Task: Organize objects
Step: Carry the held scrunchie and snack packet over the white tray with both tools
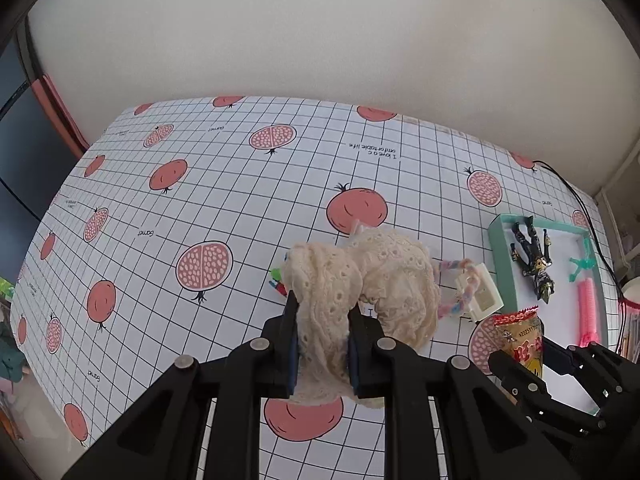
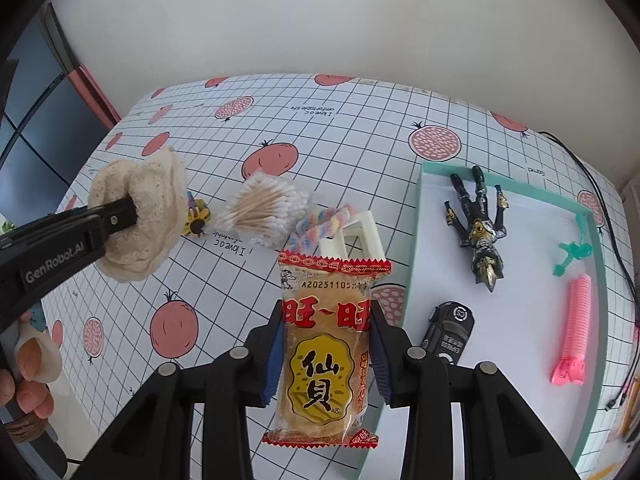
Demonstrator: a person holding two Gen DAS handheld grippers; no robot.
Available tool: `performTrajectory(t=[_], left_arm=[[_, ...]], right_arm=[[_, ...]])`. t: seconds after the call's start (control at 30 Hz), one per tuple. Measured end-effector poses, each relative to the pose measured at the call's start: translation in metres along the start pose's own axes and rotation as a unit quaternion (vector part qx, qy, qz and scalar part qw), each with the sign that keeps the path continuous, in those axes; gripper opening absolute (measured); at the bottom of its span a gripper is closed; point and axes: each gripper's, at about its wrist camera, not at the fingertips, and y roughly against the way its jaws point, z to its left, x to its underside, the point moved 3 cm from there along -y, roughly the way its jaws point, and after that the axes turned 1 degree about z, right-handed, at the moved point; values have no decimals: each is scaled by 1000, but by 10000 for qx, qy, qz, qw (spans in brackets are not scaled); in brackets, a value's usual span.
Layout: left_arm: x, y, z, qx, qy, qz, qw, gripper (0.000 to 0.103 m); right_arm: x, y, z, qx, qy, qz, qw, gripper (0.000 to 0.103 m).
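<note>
My left gripper is shut on a cream lace cloth, held above the table; the right wrist view shows the same cloth at the left in that gripper. My right gripper is shut on a rice cracker packet with red and yellow print, held upright beside the teal tray. The packet and right gripper also show at the lower right of the left wrist view. On the tray's white floor lie a dark action figure, a pink comb, a green clip and a black toy car.
On the pomegranate tablecloth lie a bag of cotton swabs, a pastel braided cord on a white plastic piece, and a small yellow toy. A black cable runs along the table's right edge. A hand shows at lower left.
</note>
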Motion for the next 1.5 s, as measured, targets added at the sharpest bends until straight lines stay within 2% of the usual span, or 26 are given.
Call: performTrajectory(t=[0.33,0.77,1.07,1.5], left_arm=[[2,11,-73,439,-433,-85,9981,20],[25,17,-184,1192,-1220,98,9853,20],[42,12,-222,1395,-1558,335,9773,20],[64,-18,-240,1354,-1822,841,9703,21]], right_arm=[[9,26,-76,328,-568,-135,9978,39],[34,58,-169,681,-1331,-297,9883,40],[40,69,-191,692,-1571,-454,9841,40],[38,43,-191,541,-1568,-414,9853,40]])
